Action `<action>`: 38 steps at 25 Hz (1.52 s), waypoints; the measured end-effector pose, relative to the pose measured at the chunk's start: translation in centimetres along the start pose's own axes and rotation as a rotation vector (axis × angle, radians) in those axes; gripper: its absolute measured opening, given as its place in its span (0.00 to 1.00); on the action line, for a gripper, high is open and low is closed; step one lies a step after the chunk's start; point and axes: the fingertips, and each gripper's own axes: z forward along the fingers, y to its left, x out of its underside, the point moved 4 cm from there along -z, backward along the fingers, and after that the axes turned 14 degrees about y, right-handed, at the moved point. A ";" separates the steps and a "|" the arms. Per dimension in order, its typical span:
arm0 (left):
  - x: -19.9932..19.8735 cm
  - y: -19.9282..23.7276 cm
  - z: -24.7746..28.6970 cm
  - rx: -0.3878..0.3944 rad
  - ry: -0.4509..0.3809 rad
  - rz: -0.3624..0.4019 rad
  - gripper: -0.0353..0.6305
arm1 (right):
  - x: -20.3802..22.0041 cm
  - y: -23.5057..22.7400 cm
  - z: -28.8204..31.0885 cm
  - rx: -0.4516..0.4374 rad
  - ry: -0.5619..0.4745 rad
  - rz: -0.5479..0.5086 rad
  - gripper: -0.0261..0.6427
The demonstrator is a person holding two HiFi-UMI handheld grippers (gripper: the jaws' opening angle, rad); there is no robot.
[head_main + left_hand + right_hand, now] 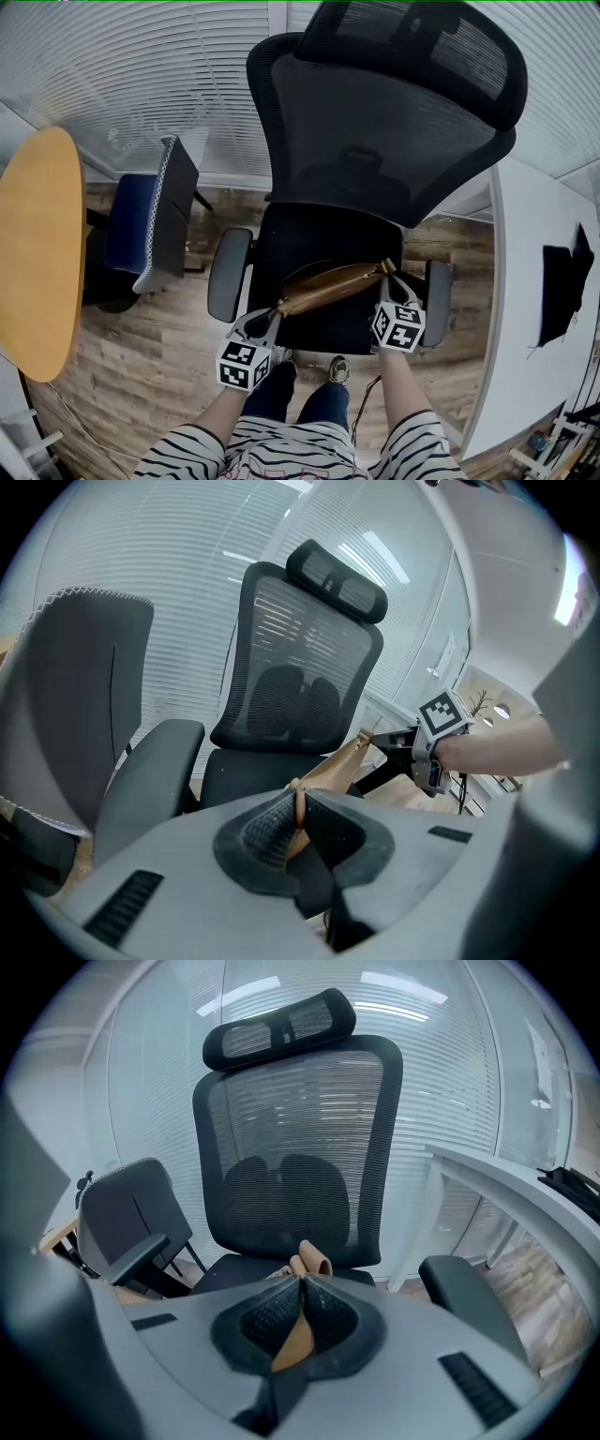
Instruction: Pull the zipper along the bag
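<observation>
Left gripper (274,317): jaws clamped on the left end of the tan bag (328,286). The bag spans slantwise over the seat of the black office chair (375,141), right end farther from the person. Right gripper (390,277): jaws pressed together on tan material at the bag's right end; whether this is the zipper pull cannot be told.

My left gripper (277,312) is clamped on the near left end of the tan bag (328,286), its jaws pressed together on the thin edge. My right gripper (389,273) pinches the bag's far right end, jaws closed on the tan material there. My left forearm (214,417) and right forearm (401,389) reach forward, bare below striped sleeves (281,455), one on each side of the bag.
</observation>
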 end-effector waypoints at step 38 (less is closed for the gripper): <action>2.2 -1.6 -4.8 -0.211 -0.035 -0.215 0.12 | 4.0 -2.0 -4.2 -0.143 0.065 0.168 0.10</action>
